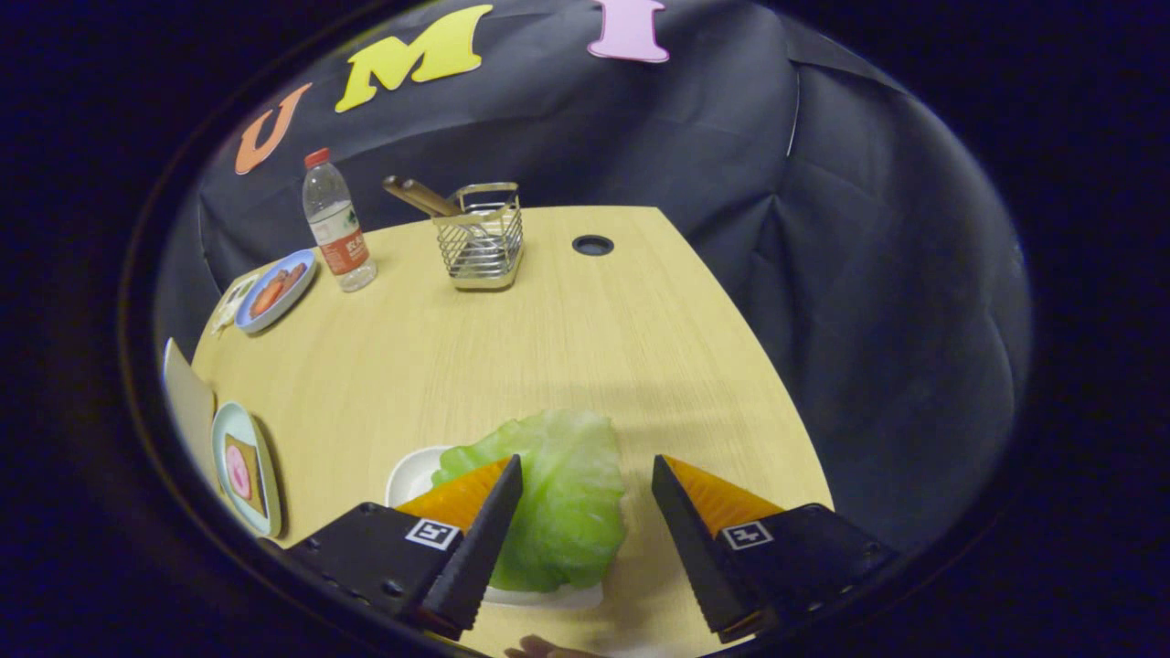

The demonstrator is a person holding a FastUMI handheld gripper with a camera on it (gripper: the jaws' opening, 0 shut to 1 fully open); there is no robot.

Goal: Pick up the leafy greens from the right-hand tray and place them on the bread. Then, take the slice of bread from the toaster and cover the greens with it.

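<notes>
A: What does the booth hold?
B: A pale wooden table [585,366] against black cloth. The gripper [585,489] hangs wide open, gripping nothing. One leafy green [558,498] lies between its fingers on a white tray [413,475], nearer the left finger, its long axis running 12 to 6 o'clock.
A: Farther out?
B: At 9 o'clock, one plate with bread [245,471]. Toward 11, one blue plate [274,291] and one bottle [336,224]; near 12, one wire basket [483,239].
</notes>
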